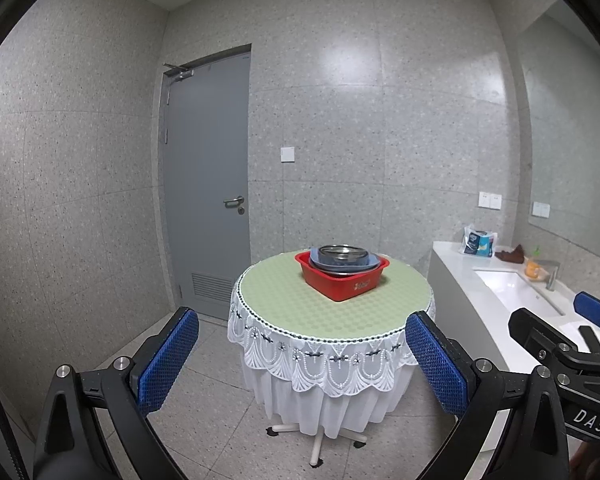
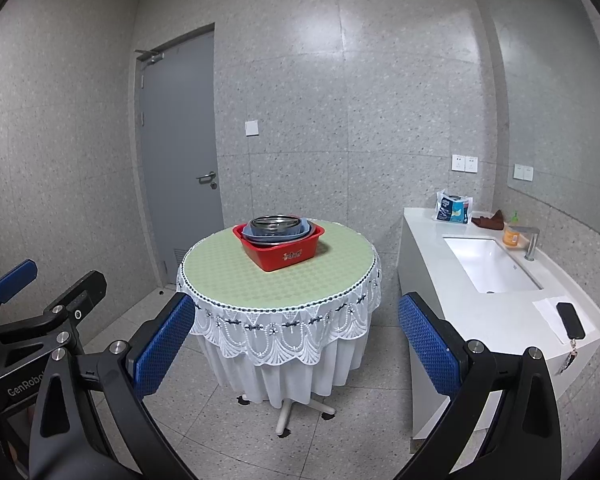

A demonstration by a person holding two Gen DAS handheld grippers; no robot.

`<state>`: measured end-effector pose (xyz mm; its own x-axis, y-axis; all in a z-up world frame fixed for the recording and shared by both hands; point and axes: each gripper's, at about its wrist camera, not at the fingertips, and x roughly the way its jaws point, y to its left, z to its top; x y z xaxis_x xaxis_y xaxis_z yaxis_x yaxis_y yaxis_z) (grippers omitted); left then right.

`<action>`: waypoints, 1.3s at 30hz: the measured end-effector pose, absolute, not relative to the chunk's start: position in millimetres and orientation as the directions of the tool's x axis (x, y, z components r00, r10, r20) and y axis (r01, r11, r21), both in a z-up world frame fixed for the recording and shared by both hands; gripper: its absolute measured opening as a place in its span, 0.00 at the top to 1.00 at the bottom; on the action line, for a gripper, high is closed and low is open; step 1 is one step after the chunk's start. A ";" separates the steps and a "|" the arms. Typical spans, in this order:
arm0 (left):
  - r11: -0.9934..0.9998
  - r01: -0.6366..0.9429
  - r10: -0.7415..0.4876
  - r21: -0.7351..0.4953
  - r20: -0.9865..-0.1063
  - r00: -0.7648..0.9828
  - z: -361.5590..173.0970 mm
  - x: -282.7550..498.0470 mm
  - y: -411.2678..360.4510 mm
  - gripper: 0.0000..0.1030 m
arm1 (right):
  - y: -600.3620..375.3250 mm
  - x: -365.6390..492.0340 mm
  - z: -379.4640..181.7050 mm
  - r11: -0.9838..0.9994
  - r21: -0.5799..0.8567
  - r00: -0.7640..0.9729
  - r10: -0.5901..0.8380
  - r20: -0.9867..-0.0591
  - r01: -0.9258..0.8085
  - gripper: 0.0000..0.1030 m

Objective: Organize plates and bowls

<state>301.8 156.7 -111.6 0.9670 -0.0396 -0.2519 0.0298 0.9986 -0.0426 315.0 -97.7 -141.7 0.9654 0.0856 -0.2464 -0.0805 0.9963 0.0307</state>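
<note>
On the round table (image 1: 300,312), towards its far side, sits a red tub (image 1: 343,280), and the dishes are all piled inside it: a metal bowl (image 1: 342,254) on top, nested in a blue plate or bowl (image 1: 374,261), with more metal rims beneath that I cannot count from this side. Seen from the left wrist, the left gripper (image 1: 300,364) hangs short of the table, well back from its near edge, its blue pads spread wide with nothing between them. Beyond the table stands a grey door (image 1: 208,176), shut. To the right of the table runs a white counter with a sink (image 1: 516,292), and the right gripper (image 1: 580,332) pokes in over it.

From the right wrist, the table (image 2: 276,280) shows the same tub (image 2: 278,246) with its stack of dishes (image 2: 276,226), nothing lifted out. The right gripper (image 2: 296,348) also floats short of the table's near edge, wide open and empty. Right of the table, the counter carries a black phone (image 2: 571,320), a soap bottle (image 2: 512,234) and a packet (image 2: 454,209).

Both tools seem held open and level because the approach to the tub is only beginning; the sorting itself looks not yet started.
</note>
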 end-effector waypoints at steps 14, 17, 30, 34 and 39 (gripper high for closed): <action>0.999 0.025 -0.036 -0.044 -0.252 0.967 -115.6 306.3 147.2 0.01 | -100.3 320.6 -141.9 0.997 0.022 0.965 0.084 -0.248 -0.081 0.00; 0.999 0.024 -0.034 -0.043 -0.250 0.968 -115.4 307.6 147.0 0.01 | -101.5 321.9 -142.0 0.996 0.023 0.965 0.084 -0.248 -0.081 0.00; 0.999 0.030 -0.039 -0.039 -0.253 0.967 -114.4 308.6 143.8 0.01 | -104.6 323.3 -142.9 0.996 0.027 0.963 0.090 -0.254 -0.086 0.00; 0.999 0.029 -0.037 -0.038 -0.252 0.967 -114.5 308.4 142.7 0.01 | -105.1 323.6 -143.4 0.996 0.028 0.963 0.091 -0.254 -0.086 0.00; 0.999 0.024 -0.034 -0.043 -0.248 0.968 -114.5 309.6 145.8 0.01 | -104.8 325.2 -142.7 0.996 0.026 0.962 0.091 -0.256 -0.088 0.00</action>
